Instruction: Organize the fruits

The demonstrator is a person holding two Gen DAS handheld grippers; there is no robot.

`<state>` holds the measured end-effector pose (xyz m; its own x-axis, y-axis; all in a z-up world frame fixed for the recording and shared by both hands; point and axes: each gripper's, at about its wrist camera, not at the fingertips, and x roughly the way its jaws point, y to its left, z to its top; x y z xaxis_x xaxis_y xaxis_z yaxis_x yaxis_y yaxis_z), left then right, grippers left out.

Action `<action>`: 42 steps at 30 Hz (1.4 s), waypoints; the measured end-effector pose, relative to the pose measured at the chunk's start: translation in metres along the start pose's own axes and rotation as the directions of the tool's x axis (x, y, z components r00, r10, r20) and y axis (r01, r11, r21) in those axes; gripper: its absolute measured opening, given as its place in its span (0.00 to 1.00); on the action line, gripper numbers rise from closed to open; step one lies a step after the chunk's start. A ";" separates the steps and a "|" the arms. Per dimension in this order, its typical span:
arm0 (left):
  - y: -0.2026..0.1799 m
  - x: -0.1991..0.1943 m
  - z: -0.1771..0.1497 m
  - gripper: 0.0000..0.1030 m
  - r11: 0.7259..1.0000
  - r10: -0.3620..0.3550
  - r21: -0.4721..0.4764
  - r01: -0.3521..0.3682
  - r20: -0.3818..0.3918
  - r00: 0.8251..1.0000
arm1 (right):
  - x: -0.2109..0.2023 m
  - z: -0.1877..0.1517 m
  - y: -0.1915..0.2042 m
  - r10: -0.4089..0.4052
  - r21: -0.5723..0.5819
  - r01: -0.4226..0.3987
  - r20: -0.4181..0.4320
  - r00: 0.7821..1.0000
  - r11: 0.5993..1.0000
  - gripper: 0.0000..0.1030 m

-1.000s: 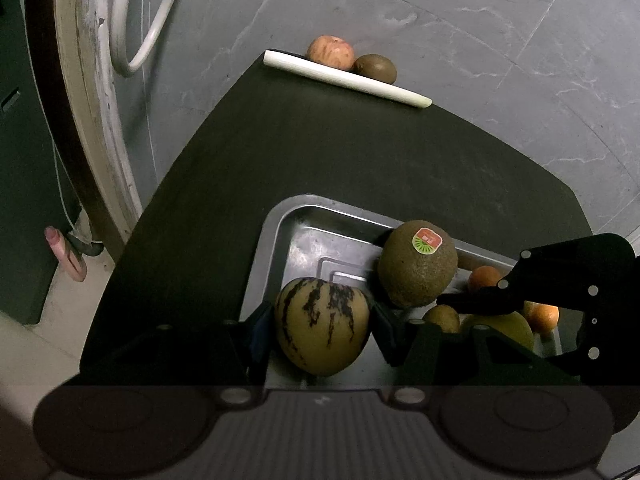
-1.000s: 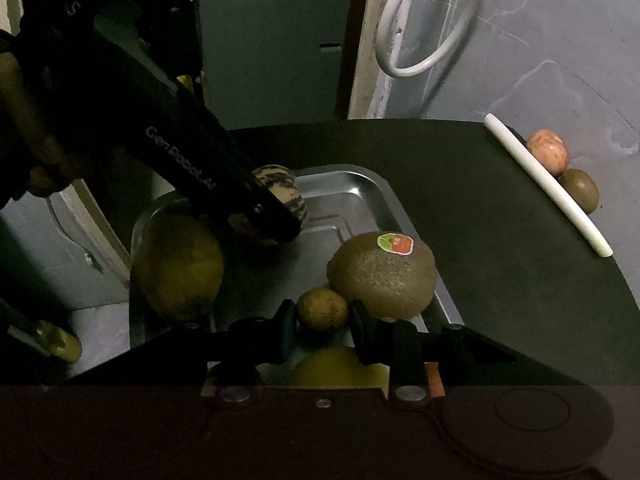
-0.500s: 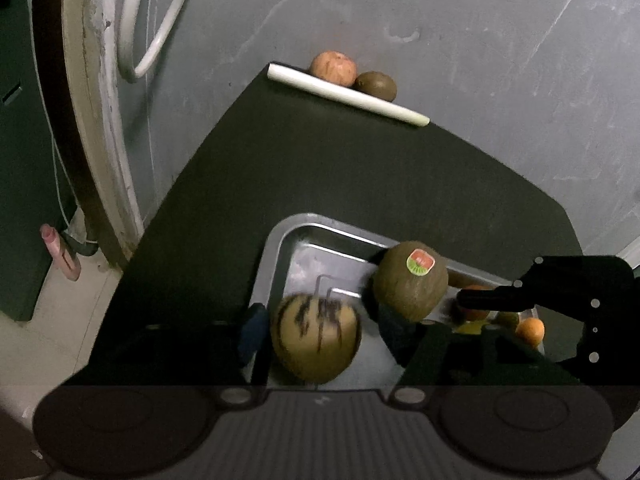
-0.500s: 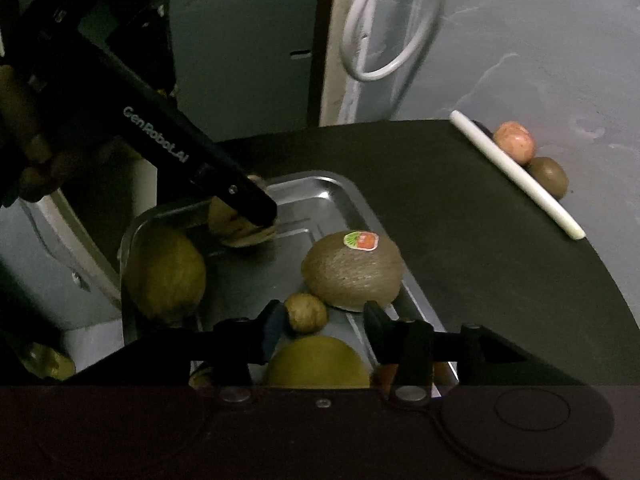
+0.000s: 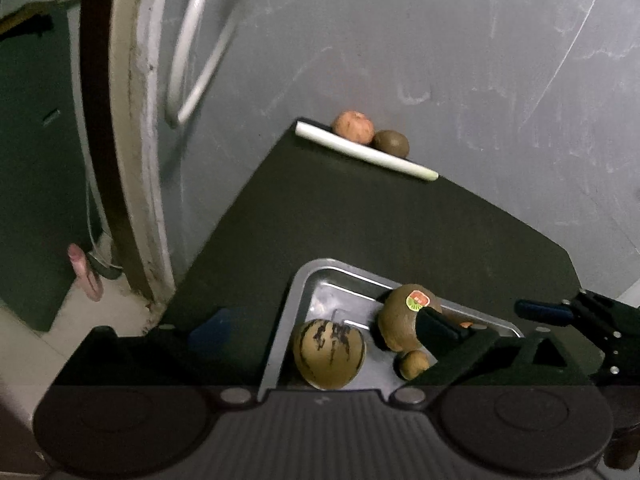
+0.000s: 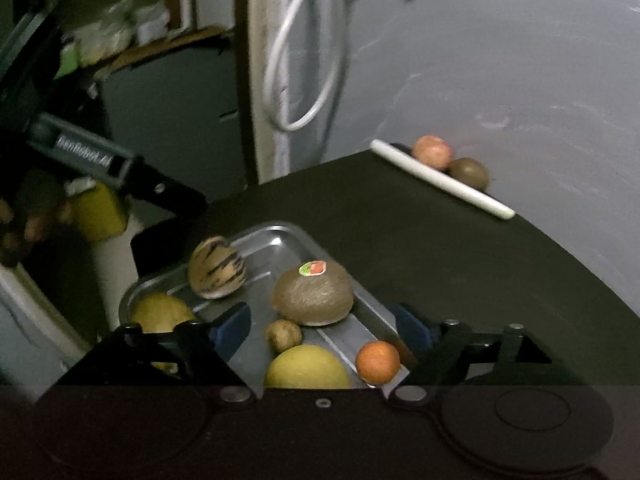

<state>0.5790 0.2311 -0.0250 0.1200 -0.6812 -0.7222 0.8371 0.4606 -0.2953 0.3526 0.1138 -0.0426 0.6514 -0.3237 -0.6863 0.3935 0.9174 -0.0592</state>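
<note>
Left tool (image 5: 322,334): our jaws have just been opening and now stand wide, gripping nothing; the striped melon (image 5: 329,353) sits loose between them on the tray floor, neither pad on it.
Right tool (image 6: 320,330): likewise just been opening, jaws apart and empty, with the small brown fruit (image 6: 284,335) lying free between them.
Tray (image 6: 276,236): a metal one at the near edge of the dark bench (image 6: 460,264), and it carries most of the fruit.
Fruit in the tray: striped melon toward the far left corner, the big brown fruit with a sticker (image 6: 313,298) near the middle, the small brown one just in front of it, a yellow fruit (image 6: 307,368) nearest us, another yellow one (image 6: 160,312) at the left wall, and an orange (image 6: 377,362) at the right rim (whether it rests inside or on the rim we cannot tell).
Fruit still out: a pinkish round fruit (image 6: 432,152) and a brown kiwi-like one (image 6: 469,172), touching each other at the far edge of the bench, behind a white stick (image 6: 440,178).
Progress: we judge the job mostly done, two pieces placed and let go, two left to fetch.
Next: a long reach across the bench, over the stick.
</note>
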 end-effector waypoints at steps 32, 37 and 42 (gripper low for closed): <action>-0.069 -0.036 -0.045 0.99 0.983 0.161 -0.099 -0.153 0.077 0.984 | -0.080 -0.034 -0.057 -0.085 0.162 0.063 0.134 0.987 0.985 0.99; -0.100 -0.038 -0.060 0.99 0.951 0.256 -0.202 -0.234 0.090 0.963 | -0.079 -0.037 -0.091 0.022 0.086 -0.035 0.147 0.989 0.996 0.99; -0.142 -0.047 -0.076 0.99 0.897 0.363 -0.305 -0.319 0.099 0.927 | -0.086 -0.036 -0.127 0.138 0.032 -0.147 0.183 0.973 0.989 0.99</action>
<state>0.4134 0.2411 0.0033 0.4677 -0.5201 -0.7146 0.5500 0.8042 -0.2253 0.2229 0.0333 -0.0022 0.8072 -0.2305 -0.5434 0.3143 0.9471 0.0651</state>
